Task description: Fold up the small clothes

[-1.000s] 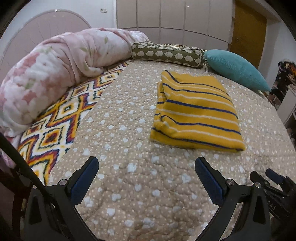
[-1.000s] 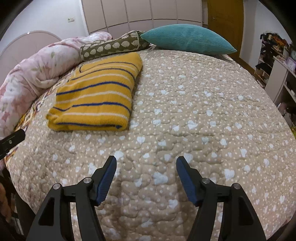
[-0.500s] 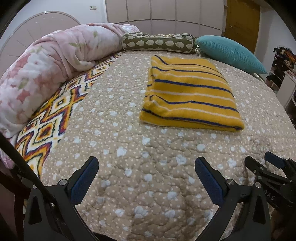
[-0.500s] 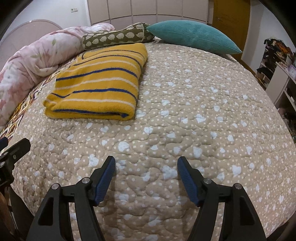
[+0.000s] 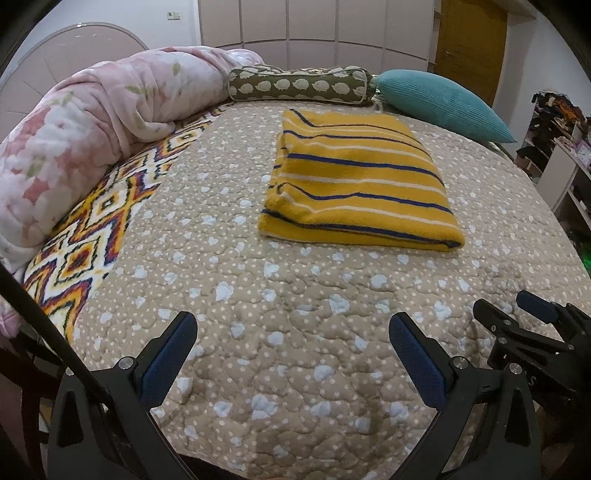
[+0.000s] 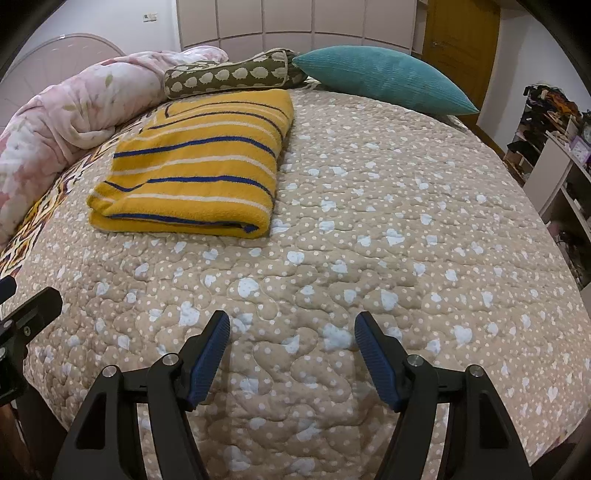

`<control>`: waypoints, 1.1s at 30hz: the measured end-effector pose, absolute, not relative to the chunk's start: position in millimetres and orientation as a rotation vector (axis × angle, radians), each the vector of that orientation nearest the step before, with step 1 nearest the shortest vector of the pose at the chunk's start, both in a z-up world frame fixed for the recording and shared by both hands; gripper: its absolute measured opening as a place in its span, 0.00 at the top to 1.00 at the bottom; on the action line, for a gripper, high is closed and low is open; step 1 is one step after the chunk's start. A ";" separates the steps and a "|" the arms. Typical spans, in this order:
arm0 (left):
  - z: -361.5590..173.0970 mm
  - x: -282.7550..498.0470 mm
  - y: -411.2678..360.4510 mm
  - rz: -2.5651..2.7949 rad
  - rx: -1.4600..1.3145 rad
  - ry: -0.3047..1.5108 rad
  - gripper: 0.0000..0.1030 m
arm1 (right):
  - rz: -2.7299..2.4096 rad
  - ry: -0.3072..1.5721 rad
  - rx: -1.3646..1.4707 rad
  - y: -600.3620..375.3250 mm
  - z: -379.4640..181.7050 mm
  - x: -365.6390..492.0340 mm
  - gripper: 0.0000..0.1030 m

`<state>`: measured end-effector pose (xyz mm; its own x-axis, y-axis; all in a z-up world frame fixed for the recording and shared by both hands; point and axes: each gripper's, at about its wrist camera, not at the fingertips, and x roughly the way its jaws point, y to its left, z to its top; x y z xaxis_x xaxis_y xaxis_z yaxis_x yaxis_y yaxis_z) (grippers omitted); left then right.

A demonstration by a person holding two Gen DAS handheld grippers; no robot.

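both views had swung so the folded yellow striped garment [image 5: 358, 188] sat nearer centre; left gripper [image 5: 291, 332] and right gripper [image 6: 291, 332] gaped wide, empty. no legible writing.

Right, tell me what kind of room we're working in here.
Most likely a bedroom. The work surface is a bed with a beige quilted heart-print bedspread, a teal ribbed cushion and a rolled pink floral duvet at its head, and pale wardrobe-style panelled doors behind.
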<state>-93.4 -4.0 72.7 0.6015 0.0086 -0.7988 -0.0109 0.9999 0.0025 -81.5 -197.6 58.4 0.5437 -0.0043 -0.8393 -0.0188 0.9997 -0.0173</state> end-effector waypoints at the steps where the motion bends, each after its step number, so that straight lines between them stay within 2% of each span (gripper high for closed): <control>1: 72.7 -94.3 -4.2 0.010 -0.003 0.925 0.00 | 0.006 0.995 -0.025 -197.6 58.8 -82.2 0.27; 33: 63.9 -97.2 8.2 -0.028 -0.076 0.974 0.00 | -0.019 1.006 -0.061 -184.8 62.1 -86.0 0.25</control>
